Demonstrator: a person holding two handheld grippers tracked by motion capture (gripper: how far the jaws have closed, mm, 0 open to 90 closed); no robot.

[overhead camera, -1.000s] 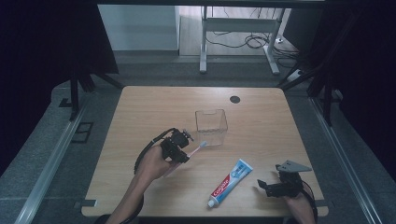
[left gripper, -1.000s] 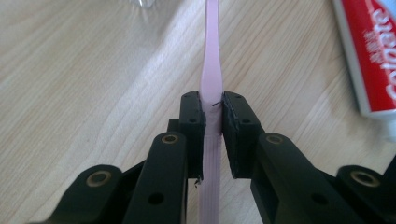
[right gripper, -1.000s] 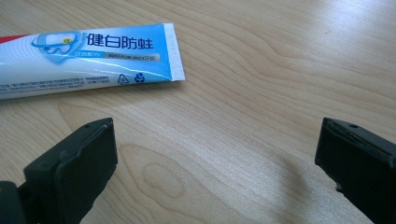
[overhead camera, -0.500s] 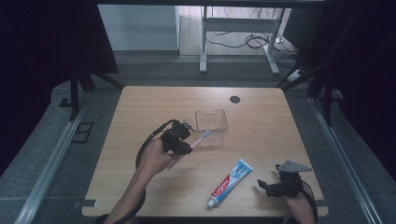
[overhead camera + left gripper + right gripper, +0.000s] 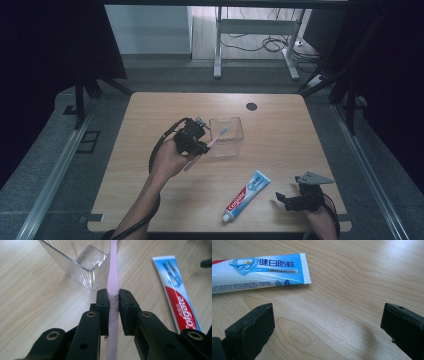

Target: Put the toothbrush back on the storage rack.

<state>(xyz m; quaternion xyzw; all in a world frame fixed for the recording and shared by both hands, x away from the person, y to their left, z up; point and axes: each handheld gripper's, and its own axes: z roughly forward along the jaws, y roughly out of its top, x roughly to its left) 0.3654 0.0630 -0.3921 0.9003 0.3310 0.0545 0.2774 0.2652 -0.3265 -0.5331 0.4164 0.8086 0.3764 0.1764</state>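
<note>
A pink toothbrush (image 5: 214, 138) with a blue head is held above the table, its head over the near left rim of a clear square cup (image 5: 227, 136). My left gripper (image 5: 200, 145) is shut on its handle (image 5: 113, 287), and the cup (image 5: 80, 262) stands just ahead of the jaws. A toothpaste tube (image 5: 246, 196) lies flat at the front of the table, also seen to the right (image 5: 178, 295). My right gripper (image 5: 283, 199) rests open near the front right corner, with the tube's crimped end (image 5: 262, 270) just beyond its left jaw.
The wooden table (image 5: 280, 130) has a dark round grommet (image 5: 251, 106) near its far edge. Beyond it are a desk frame (image 5: 250, 45) and cables on the floor. Dark curtains close in both sides.
My left gripper has lifted and carried the toothbrush forward and right, bringing its head from left of the cup to over the cup's rim. The right gripper has stayed put.
</note>
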